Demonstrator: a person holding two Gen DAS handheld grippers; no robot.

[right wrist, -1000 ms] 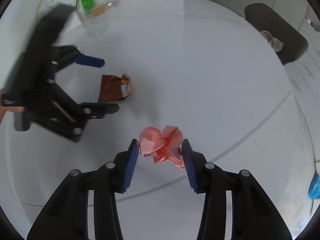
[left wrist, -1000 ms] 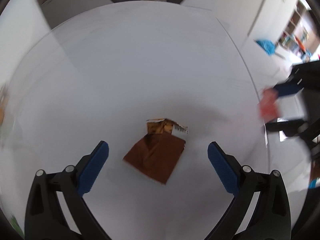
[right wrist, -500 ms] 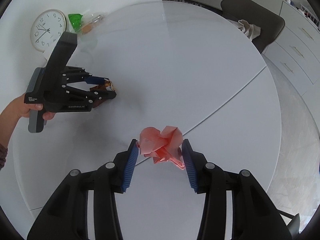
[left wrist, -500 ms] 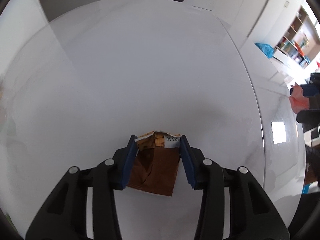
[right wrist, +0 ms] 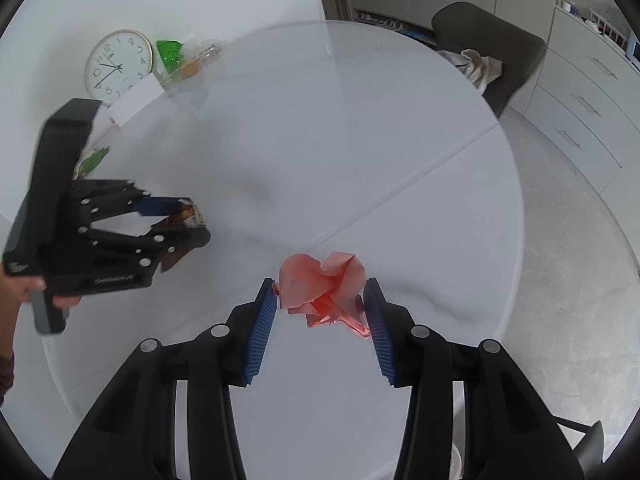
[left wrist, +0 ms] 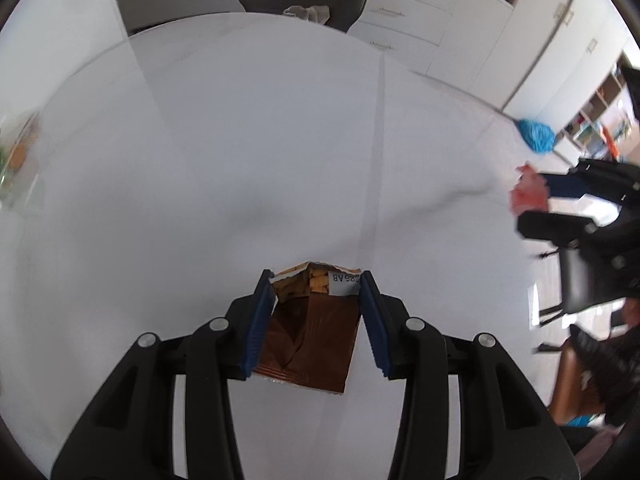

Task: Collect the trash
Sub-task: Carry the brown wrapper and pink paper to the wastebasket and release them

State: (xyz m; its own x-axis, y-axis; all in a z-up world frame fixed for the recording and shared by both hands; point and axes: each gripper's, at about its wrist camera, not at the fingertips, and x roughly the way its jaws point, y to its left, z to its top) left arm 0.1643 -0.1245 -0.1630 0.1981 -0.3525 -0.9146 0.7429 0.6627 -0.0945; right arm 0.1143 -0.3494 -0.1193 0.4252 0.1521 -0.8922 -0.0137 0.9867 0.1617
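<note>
My left gripper point(left wrist: 316, 292) is shut on a brown torn snack wrapper point(left wrist: 308, 340) with a white printed tab, held above the round white table point(left wrist: 280, 140). The left gripper point(right wrist: 188, 220) and its wrapper point(right wrist: 192, 216) also show at the left of the right wrist view. My right gripper point(right wrist: 320, 300) is shut on a crumpled pink paper ball point(right wrist: 324, 288), held above the table's near edge. The right gripper point(left wrist: 560, 200) with the pink paper point(left wrist: 528, 196) shows at the right edge of the left wrist view.
A clear container with green and orange scraps point(right wrist: 188, 64) stands at the table's far left by a wall clock point(right wrist: 118, 66). A white card point(right wrist: 132, 102) lies near it. A dark chair point(right wrist: 488, 48) stands beyond the table. A blue mop point(left wrist: 536, 134) lies on the floor.
My left gripper closed on the brown wrapper and lifted it off the table. My right gripper kept hold of the pink paper and rose and drew back from the table.
</note>
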